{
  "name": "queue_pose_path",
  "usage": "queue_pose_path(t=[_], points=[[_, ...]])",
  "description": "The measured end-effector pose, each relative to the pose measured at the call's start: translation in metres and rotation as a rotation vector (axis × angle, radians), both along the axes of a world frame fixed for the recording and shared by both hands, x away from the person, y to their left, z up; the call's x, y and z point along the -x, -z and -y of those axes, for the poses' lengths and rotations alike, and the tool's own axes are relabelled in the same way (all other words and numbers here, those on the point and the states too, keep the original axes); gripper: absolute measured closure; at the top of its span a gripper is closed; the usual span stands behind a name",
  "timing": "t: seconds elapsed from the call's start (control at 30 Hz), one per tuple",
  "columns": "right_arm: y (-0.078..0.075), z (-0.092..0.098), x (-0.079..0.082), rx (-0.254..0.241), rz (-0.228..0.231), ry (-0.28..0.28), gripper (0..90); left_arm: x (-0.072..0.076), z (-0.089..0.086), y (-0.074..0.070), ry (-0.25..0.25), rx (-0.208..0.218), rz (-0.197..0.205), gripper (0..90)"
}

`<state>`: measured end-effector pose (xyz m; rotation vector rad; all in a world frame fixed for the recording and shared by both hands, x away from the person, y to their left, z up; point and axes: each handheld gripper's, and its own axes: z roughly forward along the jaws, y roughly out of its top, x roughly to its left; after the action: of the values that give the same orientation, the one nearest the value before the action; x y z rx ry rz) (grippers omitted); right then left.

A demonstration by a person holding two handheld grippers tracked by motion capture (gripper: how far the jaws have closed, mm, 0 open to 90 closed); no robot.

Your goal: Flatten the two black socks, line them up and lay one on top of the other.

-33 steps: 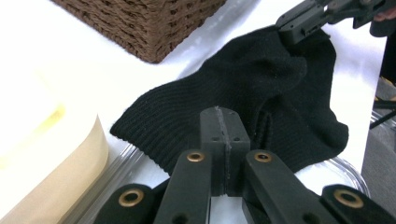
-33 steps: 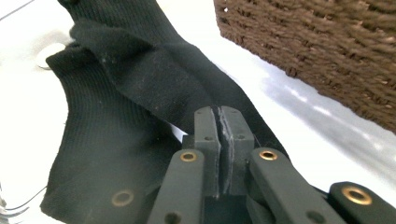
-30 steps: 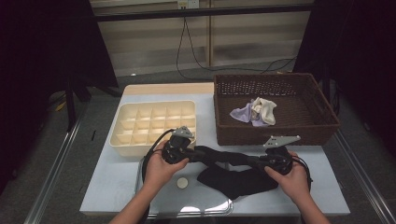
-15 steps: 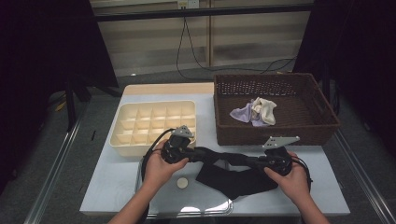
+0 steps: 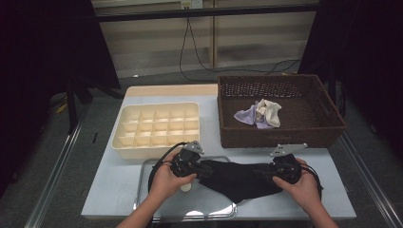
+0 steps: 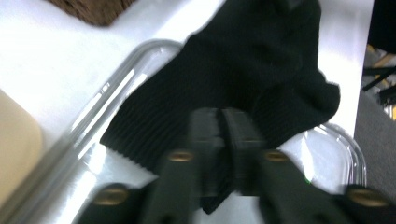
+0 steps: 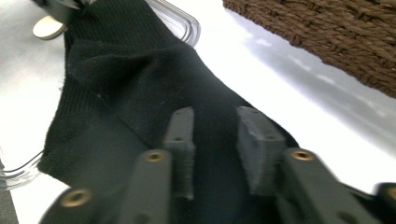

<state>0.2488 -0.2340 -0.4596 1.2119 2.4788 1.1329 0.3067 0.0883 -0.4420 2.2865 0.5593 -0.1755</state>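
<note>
I have both grippers down on the black sock [image 5: 237,178], which lies spread across the near side of the table [image 5: 114,187], at about six o'clock from its centre, partly over the clear tray [image 5: 157,209]. My left gripper [image 5: 186,165] sits at the sock's nine o'clock end. In the left gripper view its jaws look nearly together over the ribbed cuff [image 6: 154,140], though they have just been opening, and blur keeps me from telling whether the pads still pinch the cloth. My right gripper [image 5: 285,172] is at the sock's three o'clock end. In the right gripper view its jaws stand apart, having just been opening, with the sock lying flat beneath and between them, unpinched. The wicker basket [image 5: 323,128] stands at one o'clock, the divided cream box [image 5: 157,128] at eleven.
</note>
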Motion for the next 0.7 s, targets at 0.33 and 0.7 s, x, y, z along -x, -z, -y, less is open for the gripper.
queue_pose_path(t=[0.33, 0.7], points=[[-0.006, 0.007, -0.002, -0.009, 0.000, 0.061, 35.5, -0.006, -0.011, 0.001, -0.075, 0.040, -0.008, 45.6], [0.006, 0.015, -0.004, 0.063, -0.030, 0.094, 45.1, -0.006, -0.007, 0.017, -0.067, -0.061, 0.010, 46.8]])
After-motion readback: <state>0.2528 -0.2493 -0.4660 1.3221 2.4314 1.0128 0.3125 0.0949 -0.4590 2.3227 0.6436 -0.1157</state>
